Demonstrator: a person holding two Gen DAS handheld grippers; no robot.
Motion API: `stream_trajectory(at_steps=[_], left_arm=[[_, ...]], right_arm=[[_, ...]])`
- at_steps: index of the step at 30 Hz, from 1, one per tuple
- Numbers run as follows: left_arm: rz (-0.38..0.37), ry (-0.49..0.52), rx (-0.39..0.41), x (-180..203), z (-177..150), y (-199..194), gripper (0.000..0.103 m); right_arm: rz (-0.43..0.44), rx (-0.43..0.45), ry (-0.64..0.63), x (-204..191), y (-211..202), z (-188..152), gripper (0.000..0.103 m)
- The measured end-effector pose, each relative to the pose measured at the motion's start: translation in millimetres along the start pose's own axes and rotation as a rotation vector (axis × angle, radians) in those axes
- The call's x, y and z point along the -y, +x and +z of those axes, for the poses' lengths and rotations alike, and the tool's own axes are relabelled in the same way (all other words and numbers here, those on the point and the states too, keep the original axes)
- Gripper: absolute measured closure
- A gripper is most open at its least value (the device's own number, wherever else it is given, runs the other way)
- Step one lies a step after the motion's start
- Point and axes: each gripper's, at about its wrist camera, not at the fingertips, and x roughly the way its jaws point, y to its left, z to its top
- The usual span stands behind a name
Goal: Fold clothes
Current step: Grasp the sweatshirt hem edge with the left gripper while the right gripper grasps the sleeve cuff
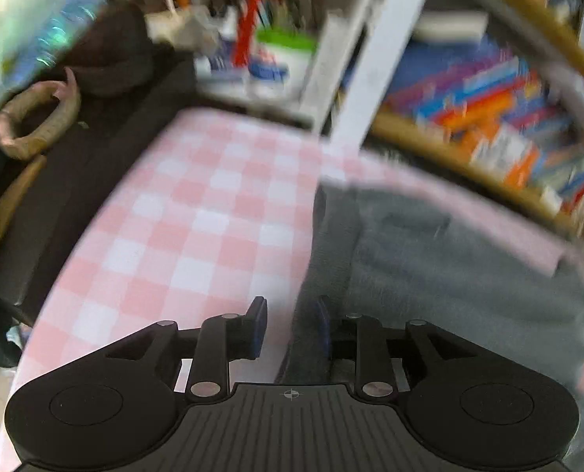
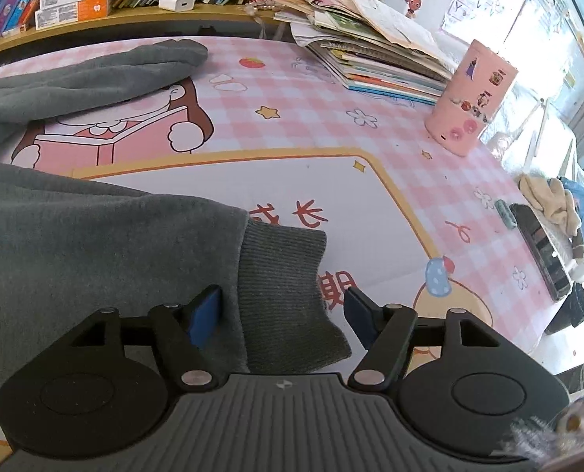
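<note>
While the grey sweatshirt [image 2: 95, 244] lies spread on the counter [image 2: 390, 133], its ribbed cuff [image 2: 288, 287] sits between the parted blue pads of the right tool [image 2: 282, 314], neither pad pressing on it. The left tool [image 1: 290, 328] stands narrowly parted at the garment's other edge; one pad is against or just beside the grey cloth, the other over bare check cloth. That view is blurred, so no pinch can be confirmed.

Risks, as judged:
- Right tool may close on the cuff's top layer only, letting the sleeve slip or bunch in the fold.
- Left tool, with cloth hardly between its pads, may close on nothing.
- An uneven lift would twist the fold.

Farther off on the right: a phone [image 2: 539, 251] near the counter's edge, a pink cup [image 2: 472, 98], and a stack of books [image 2: 374, 51]. A swept sleeve could tip the cup. The second sleeve [image 2: 107, 70] lies near the back, below a bookshelf [image 2: 115, 19].
</note>
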Motion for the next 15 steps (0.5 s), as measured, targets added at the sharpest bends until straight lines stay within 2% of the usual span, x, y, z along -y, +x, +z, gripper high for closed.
stream_trajectory(at_steps=[1, 4, 5, 7, 8, 9, 12, 15], left_arm=[[-0.038, 0.006, 0.049, 3.5, -1.9, -10.8, 0.077], [-0.195, 0.088, 0.008, 18.6, -6.0, -18.5, 0.079], [-0.209, 0.124, -0.043, 23.7, -10.0, -10.9, 0.080], [-0.230, 0.188, -0.141, 33.0, -18.1, 4.5, 0.089], [-0.195, 0.169, -0.162, 29.9, -22.3, 12.9, 0.097], [-0.164, 0.143, -0.179, 26.0, -26.0, 20.2, 0.102], [-0.126, -0.051, -0.143, 0.2, -25.9, 18.8, 0.100], [-0.047, -0.068, -0.117, -7.7, -39.4, -1.2, 0.100]], right_arm=[[0.001, 0.001, 0.004, 0.1, 0.0, -0.4, 0.037], [0.000, 0.003, 0.008, -0.5, 0.3, -0.9, 0.036], [-0.002, 0.003, 0.005, -1.3, 0.5, -0.6, 0.036], [-0.001, 0.002, -0.005, -2.4, 1.0, 1.0, 0.036], [-0.001, 0.002, -0.009, -3.0, 1.2, 1.8, 0.036], [-0.002, 0.001, -0.014, -3.4, 1.1, 2.2, 0.036], [0.005, 0.001, -0.020, -3.4, -0.1, 1.5, 0.036], [0.038, 0.000, -0.013, -3.3, -2.0, -0.9, 0.034]])
